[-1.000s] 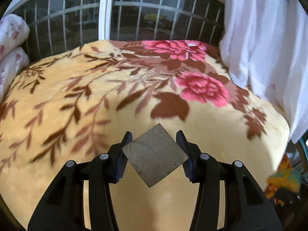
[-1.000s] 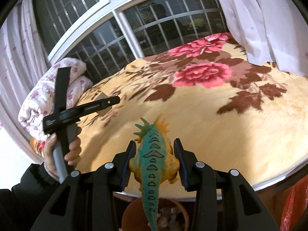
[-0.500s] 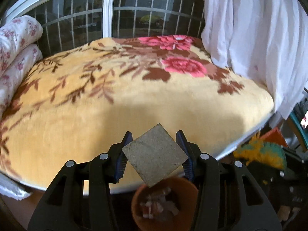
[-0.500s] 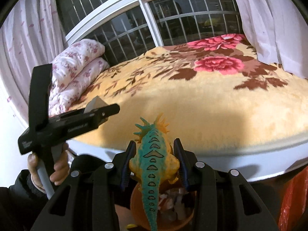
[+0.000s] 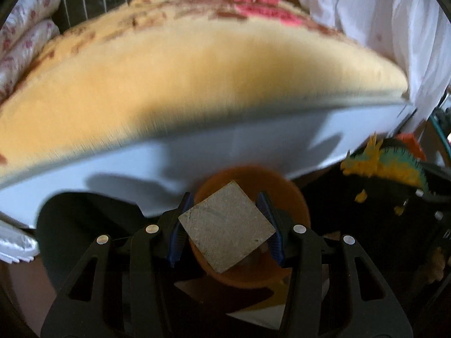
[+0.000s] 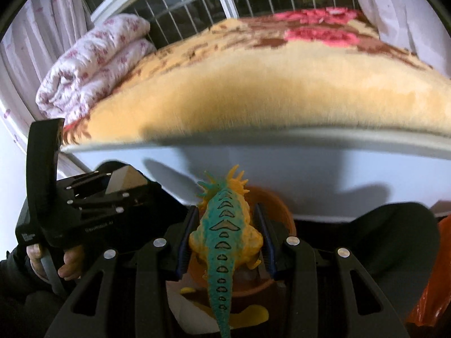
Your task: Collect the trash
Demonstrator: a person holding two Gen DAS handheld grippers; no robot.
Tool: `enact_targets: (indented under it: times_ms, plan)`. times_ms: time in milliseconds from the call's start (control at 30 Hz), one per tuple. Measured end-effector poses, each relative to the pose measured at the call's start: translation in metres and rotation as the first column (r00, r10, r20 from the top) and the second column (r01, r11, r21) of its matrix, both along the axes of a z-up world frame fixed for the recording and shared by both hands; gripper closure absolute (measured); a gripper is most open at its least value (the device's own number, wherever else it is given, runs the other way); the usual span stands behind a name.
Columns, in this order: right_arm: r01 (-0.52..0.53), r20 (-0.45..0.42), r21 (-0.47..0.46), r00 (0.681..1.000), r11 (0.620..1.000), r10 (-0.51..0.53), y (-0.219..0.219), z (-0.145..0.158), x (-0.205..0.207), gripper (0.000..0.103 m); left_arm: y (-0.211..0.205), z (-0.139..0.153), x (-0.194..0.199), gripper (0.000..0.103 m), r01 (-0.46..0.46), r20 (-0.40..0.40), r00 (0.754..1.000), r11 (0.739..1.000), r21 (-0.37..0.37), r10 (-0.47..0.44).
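Here the left gripper [image 5: 227, 225] clamps a grey block [image 5: 227, 226], the right gripper [image 6: 225, 233] a toy dinosaur [image 6: 224, 233]; its lettering is unreadable.

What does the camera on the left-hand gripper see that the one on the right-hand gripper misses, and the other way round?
Only the left wrist view shows the square block face-on, clamped in the left gripper.

Only the right wrist view shows the person's hand on that gripper's handle, the whole back and tail of the toy dinosaur clamped in the right gripper, and an orange plastic bag.

Both show the orange pot below the grippers, the yellow floral blanket, the folded quilt, the barred window and the white curtain.
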State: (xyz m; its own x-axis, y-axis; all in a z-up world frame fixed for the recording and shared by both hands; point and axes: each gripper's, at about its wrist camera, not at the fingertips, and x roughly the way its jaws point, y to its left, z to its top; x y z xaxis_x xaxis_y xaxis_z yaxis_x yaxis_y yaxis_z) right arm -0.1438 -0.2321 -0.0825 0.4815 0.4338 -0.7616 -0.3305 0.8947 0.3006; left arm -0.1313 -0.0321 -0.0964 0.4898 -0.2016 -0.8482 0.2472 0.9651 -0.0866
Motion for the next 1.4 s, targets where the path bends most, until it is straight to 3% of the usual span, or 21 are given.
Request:
enact_targets:
  times_ms: [100, 433, 667, 700, 733, 767, 867, 1033, 1200, 1333, 1400]
  plan:
    - [-0.003, -0.053, -0.010, 0.999, 1.000, 0.002, 0.000, -0.021, 0.008, 0.063, -0.004, -0.028, 0.004, 0.056, 0.012, -0.082, 0.997, 1.000, 0.002, -0.012]
    - [-0.030, -0.198, -0.056, 0.980, 0.998, 0.018, 0.009, -0.085, 0.041, 0.063, -0.008, -0.090, 0.033, 0.056, 0.025, -0.250, 0.968, 0.999, 0.038, -0.015]
    - [-0.061, -0.274, -0.080, 0.961, 0.995, 0.037, 0.016, -0.115, 0.056, 0.062, -0.006, -0.114, 0.042, 0.056, 0.020, -0.325, 0.946, 0.998, 0.054, -0.001]
    - [-0.062, -0.282, -0.077, 0.959, 0.995, 0.038, 0.016, -0.119, 0.057, 0.052, -0.006, -0.116, 0.044, 0.051, 0.017, -0.334, 0.942, 0.998, 0.059, 0.004]
    - [-0.062, -0.290, -0.078, 0.956, 0.995, 0.037, 0.017, -0.121, 0.058, 0.042, -0.005, -0.119, 0.046, 0.037, 0.012, -0.349, 0.937, 0.998, 0.068, 0.013]
    - [-0.048, -0.293, -0.087, 0.956, 0.995, 0.020, 0.014, -0.124, 0.059, 0.030, -0.004, -0.121, 0.047, 0.031, 0.000, -0.353, 0.935, 0.997, 0.080, 0.028]
    - [-0.023, -0.300, -0.075, 0.954, 0.997, -0.001, 0.007, -0.126, 0.059, 0.029, 0.000, -0.122, 0.052, 0.029, -0.016, -0.363, 0.931, 0.998, 0.066, 0.039]
    - [0.015, -0.282, -0.071, 0.959, 0.997, -0.035, -0.004, -0.119, 0.051, 0.029, 0.001, -0.120, 0.053, 0.029, -0.011, -0.357, 0.933, 0.998, 0.062, 0.032]
    - [0.035, -0.228, -0.078, 0.972, 0.996, -0.052, -0.009, -0.090, 0.048, 0.029, -0.001, -0.101, 0.049, 0.029, -0.006, -0.318, 0.948, 1.000, 0.025, 0.014]
    - [0.031, -0.126, -0.060, 0.991, 0.998, -0.038, -0.018, -0.040, 0.037, 0.026, 0.007, -0.046, 0.037, 0.029, -0.002, -0.186, 0.982, 0.999, -0.034, -0.004]
    - [0.043, -0.031, -0.032, 0.999, 0.999, -0.044, -0.026, 0.002, 0.036, 0.013, 0.014, -0.011, 0.033, 0.028, -0.003, -0.093, 0.996, 0.998, -0.056, -0.002]
